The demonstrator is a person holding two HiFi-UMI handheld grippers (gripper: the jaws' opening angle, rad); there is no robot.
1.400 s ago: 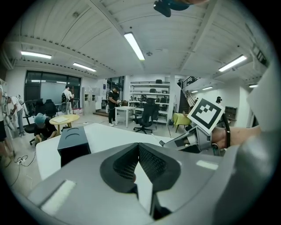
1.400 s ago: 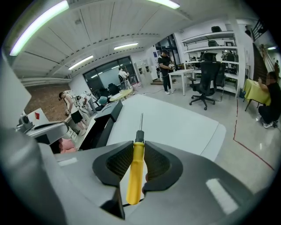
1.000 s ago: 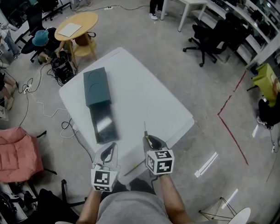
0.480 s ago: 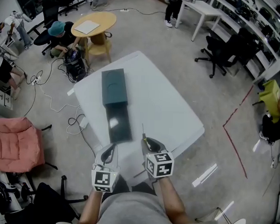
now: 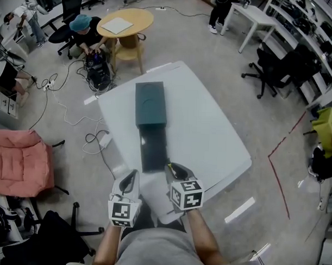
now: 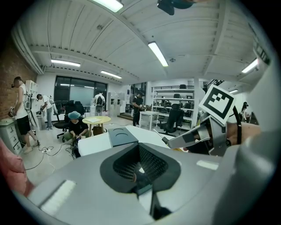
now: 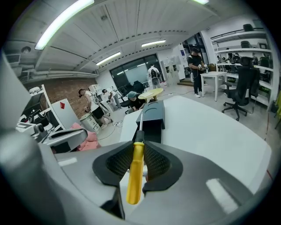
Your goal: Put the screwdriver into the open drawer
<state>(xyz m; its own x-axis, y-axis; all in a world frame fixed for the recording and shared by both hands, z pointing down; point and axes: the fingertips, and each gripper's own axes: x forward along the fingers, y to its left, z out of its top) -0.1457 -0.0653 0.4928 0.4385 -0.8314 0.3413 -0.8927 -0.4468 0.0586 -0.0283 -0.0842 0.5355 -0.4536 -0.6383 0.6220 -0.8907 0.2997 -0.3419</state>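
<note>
Since a second ago the white tabletop [image 5: 209,131] and the dark teal cabinet [image 5: 150,104] on it have slid from the upper left toward the middle of the head view. The near end of the open drawer [image 5: 153,153] now lies just ahead of both claws, where before it sat off to their left.

In its own view the right claw [image 7: 137,151] is closed on the screwdriver [image 7: 135,171]. Its dark ribbed pads press the yellow handle from both sides, and the black collar and thin metal shaft stick out forward. The shaft points along the drawer, which runs lengthwise out of the cabinet toward the person. The screwdriver is held up above the tabletop, short of the drawer and touching nothing else.

The left claw [image 6: 140,169] has its jaws drawn together with nothing between them. It hangs beside the right one, at the near-left corner of the tabletop.

Beyond the tabletop stands a round wooden table [image 5: 125,22], with a person in a teal cap [image 5: 82,26] crouched beside it. A pink padded chair [image 5: 18,165] sits at the left and a red floor line [image 5: 279,160] runs at the right.
</note>
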